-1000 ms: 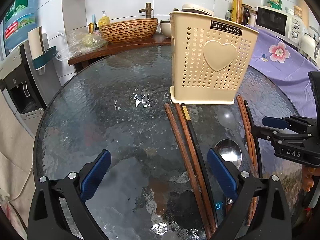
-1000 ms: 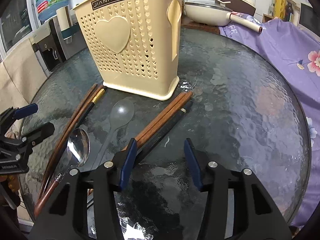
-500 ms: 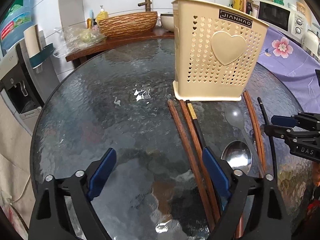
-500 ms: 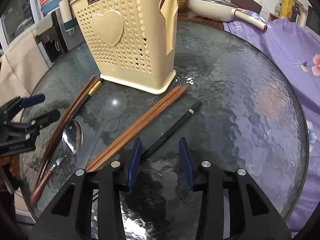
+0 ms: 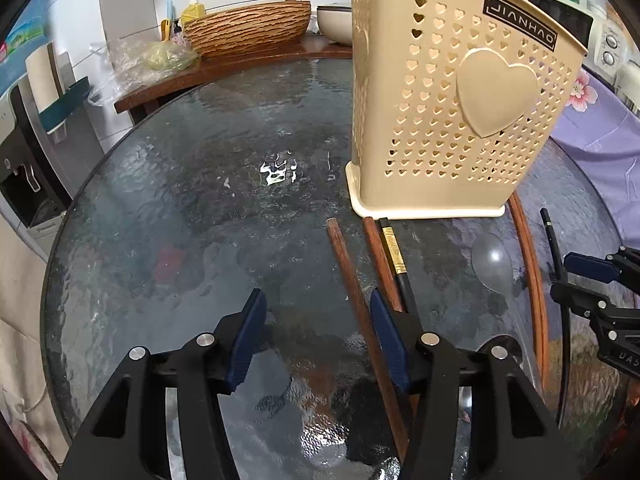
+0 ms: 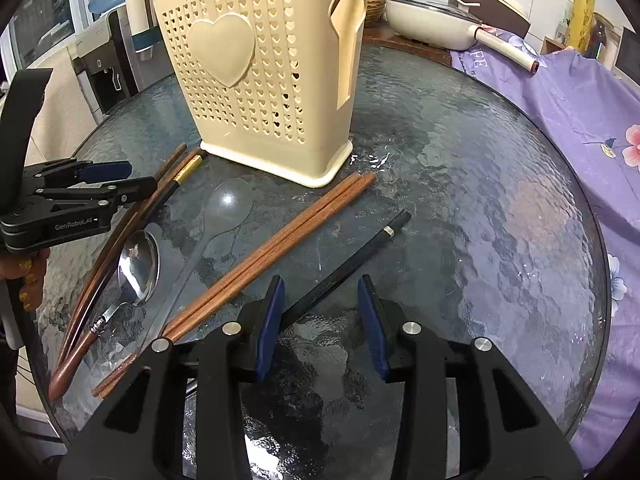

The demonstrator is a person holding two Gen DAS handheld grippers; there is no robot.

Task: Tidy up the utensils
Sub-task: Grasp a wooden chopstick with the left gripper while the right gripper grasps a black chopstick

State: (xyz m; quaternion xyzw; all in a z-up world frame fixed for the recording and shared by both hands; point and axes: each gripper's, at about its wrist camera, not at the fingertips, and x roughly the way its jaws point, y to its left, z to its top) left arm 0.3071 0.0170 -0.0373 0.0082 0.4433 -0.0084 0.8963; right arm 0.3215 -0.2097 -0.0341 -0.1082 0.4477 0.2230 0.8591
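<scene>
A cream perforated utensil holder (image 5: 452, 120) (image 6: 260, 80) stands upright on the round glass table (image 5: 180, 220). My left gripper (image 5: 316, 336) hovers low in front of it, jaws closing. One brown chopstick (image 5: 352, 280) runs between its pads by the right one, untouched by the left. Another brown stick and a black gold-banded chopstick (image 5: 394, 252) lie just outside. My right gripper (image 6: 322, 320) is open around a black chopstick (image 6: 348, 264) that lies on the glass near its left pad. A brown chopstick pair (image 6: 280, 240), a clear spoon (image 6: 230, 204) and a metal spoon (image 6: 138, 264) lie alongside.
A purple flowered cloth (image 6: 580, 120) covers the counter on the right. A white pan (image 6: 432, 24) sits behind the table, as does a wooden shelf with a woven basin (image 5: 248, 28). A water dispenser (image 5: 28, 160) stands left. The other gripper (image 6: 134, 178) (image 5: 568, 278) shows in each view.
The left gripper moved in towards the holder and over the left chopsticks while its jaws narrowed. The right jaws narrowed a little, and the black chopstick slid away from the brown pair.
</scene>
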